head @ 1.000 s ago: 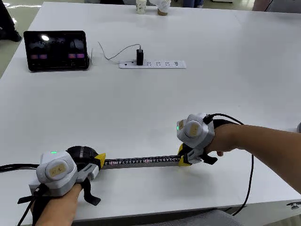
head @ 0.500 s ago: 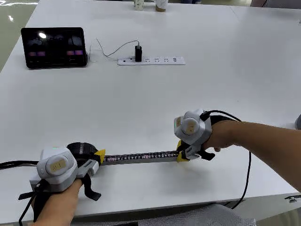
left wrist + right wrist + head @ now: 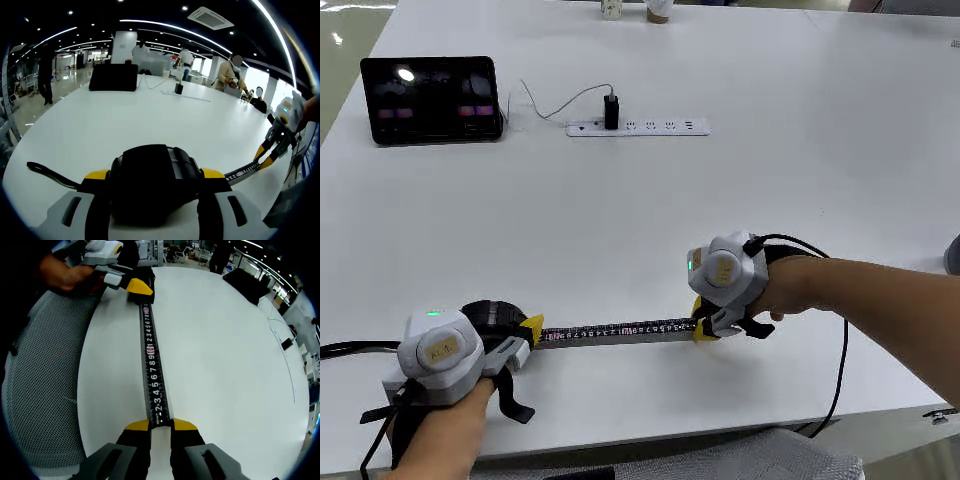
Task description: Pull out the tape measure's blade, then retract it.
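A black round tape measure case sits near the table's front left, and my left gripper is shut on it. Its dark blade with white numbers stretches right along the tabletop. My right gripper is shut on the blade's tip, its yellow-tipped jaws pinched on the end. In the left gripper view the blade runs off toward the right gripper. In the right gripper view the left gripper holds the case at the far end.
A dark tablet stands at the back left. A white power strip with a black plug and cable lies behind the middle. Cups stand at the far edge. The table's front edge runs close below both grippers.
The right gripper has moved a little to the left toward the case, so the exposed blade is slightly shorter. The left gripper holds still.
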Action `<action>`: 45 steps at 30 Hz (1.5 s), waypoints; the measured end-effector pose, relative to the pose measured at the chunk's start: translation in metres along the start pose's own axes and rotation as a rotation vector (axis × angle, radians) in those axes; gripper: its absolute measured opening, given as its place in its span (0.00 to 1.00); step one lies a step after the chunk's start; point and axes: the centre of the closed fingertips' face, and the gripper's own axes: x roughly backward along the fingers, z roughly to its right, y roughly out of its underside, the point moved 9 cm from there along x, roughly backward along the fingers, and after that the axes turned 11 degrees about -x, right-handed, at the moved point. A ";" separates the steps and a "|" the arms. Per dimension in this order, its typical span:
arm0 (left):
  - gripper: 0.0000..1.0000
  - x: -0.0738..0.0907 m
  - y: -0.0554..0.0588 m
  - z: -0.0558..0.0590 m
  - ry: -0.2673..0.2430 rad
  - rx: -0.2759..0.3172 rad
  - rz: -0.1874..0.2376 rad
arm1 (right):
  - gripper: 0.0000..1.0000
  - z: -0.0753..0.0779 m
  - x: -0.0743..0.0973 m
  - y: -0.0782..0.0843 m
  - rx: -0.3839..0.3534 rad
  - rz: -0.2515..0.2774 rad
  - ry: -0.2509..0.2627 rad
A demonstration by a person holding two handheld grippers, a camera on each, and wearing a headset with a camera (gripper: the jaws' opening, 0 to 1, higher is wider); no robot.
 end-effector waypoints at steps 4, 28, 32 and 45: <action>0.66 0.000 0.000 0.000 0.002 0.000 0.002 | 0.11 -0.001 0.000 -0.001 -0.008 0.009 0.002; 0.66 0.000 0.001 0.000 0.005 0.000 0.004 | 0.11 -0.005 -0.003 -0.008 0.013 -0.009 0.008; 0.66 0.000 0.001 0.000 0.005 0.000 0.003 | 0.11 -0.004 -0.004 -0.008 0.001 -0.011 0.004; 0.66 -0.001 0.001 0.000 0.006 -0.003 0.002 | 0.11 -0.004 -0.005 -0.009 0.023 0.021 -0.008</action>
